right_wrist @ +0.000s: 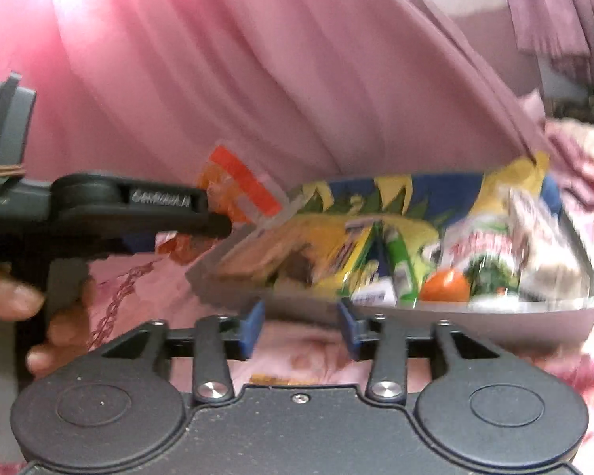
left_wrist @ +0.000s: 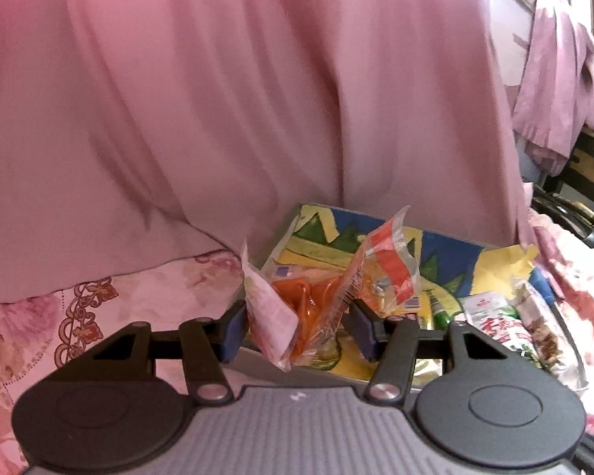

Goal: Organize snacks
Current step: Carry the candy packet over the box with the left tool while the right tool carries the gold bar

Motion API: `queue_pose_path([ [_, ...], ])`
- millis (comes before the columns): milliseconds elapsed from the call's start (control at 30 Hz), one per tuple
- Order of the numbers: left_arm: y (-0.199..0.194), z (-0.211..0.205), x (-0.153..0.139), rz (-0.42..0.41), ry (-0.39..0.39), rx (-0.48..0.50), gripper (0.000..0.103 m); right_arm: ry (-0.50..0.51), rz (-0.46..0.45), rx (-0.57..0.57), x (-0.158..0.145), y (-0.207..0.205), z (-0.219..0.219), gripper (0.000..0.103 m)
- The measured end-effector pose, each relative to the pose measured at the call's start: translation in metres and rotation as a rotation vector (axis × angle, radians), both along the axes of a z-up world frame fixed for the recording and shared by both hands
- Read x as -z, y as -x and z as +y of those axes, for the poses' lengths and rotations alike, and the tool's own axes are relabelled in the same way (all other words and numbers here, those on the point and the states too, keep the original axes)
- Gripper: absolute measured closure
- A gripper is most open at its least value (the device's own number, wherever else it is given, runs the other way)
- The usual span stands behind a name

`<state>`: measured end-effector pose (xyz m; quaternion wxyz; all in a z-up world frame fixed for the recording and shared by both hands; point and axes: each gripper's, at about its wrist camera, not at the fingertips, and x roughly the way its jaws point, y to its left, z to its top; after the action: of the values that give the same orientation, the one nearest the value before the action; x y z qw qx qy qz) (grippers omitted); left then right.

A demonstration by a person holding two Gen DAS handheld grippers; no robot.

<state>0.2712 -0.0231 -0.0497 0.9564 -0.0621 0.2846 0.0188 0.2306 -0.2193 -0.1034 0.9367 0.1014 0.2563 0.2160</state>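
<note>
My left gripper (left_wrist: 299, 328) is shut on a crumpled bundle of snack packets (left_wrist: 328, 297), orange, clear and pale pink, one with a red stripe. It holds them over the near left corner of a grey tray (left_wrist: 257, 360) lined with blue, yellow and green paper. In the right wrist view the left gripper (right_wrist: 214, 223) reaches in from the left with the red-striped packet (right_wrist: 237, 186) just beyond the tray (right_wrist: 495, 316). My right gripper (right_wrist: 301, 330) stands open before the tray's near wall, with nothing between its blue pads (right_wrist: 253, 328).
Several snacks lie in the tray: a green and white packet (left_wrist: 495, 316), a green stick pack (right_wrist: 402, 273), an orange round piece (right_wrist: 443, 287). A pink curtain (left_wrist: 257, 99) hangs right behind. Pink floral cloth (left_wrist: 79, 316) covers the surface. A hand (right_wrist: 19, 301) grips the left gripper's handle.
</note>
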Motion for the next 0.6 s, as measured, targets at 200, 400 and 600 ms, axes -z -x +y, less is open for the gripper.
queue_pose_path([
  [200, -0.009, 0.000, 0.004, 0.025, -0.005, -0.009, 0.043, 0.115, 0.152, -0.020, 0.015, 0.017, 0.023, 0.046],
  [400, -0.022, -0.012, 0.007, 0.039, -0.022, 0.007, 0.042, 0.139, 0.183, -0.040, 0.024, 0.026, 0.039, 0.038],
  [600, -0.028, -0.025, 0.010, 0.045, -0.017, 0.032, 0.042, 0.129, 0.137, -0.017, 0.026, 0.026, 0.040, 0.066],
])
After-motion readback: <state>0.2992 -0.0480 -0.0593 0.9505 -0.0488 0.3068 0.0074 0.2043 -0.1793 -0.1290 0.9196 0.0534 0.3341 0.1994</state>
